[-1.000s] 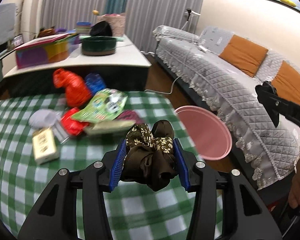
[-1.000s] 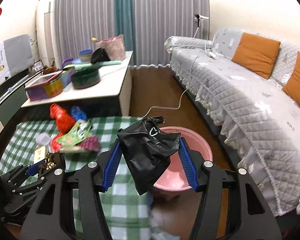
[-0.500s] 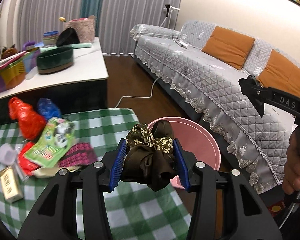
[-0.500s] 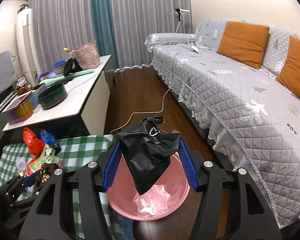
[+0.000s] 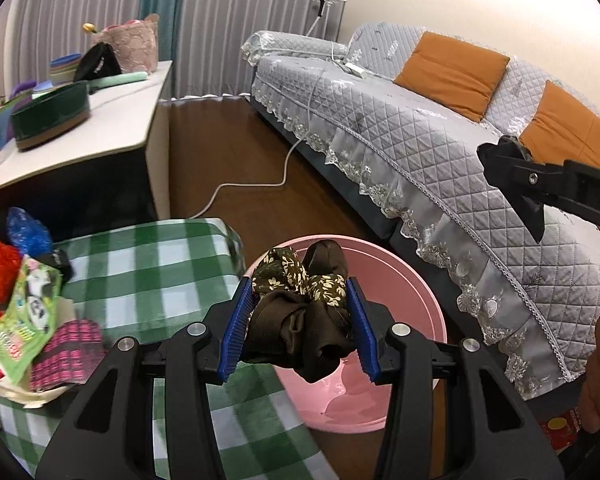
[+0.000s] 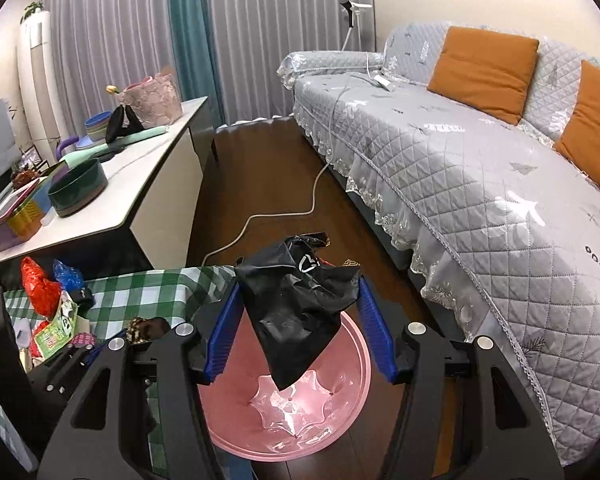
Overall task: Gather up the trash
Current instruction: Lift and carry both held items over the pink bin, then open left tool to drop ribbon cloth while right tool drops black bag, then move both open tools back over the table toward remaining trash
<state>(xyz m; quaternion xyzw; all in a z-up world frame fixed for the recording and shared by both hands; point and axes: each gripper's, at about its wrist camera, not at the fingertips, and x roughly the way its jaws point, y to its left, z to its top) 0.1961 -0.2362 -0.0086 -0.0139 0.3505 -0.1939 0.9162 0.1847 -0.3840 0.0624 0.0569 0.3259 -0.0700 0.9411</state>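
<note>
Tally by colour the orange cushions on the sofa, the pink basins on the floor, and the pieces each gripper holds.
Orange cushions: 2
Pink basin: 1
Brown floral cloth in the left gripper: 1
Black plastic bag in the right gripper: 1
Total: 5

Both cameras ride just behind their own fingers and look forward and steeply down. The left view sits above the edge of the checked table (image 5: 160,264), close over the pink basin (image 5: 412,320). The right view hangs more directly over that basin (image 6: 228,412). Both share the basin, table, sofa (image 5: 420,128) and sideboard (image 6: 148,184).
</note>
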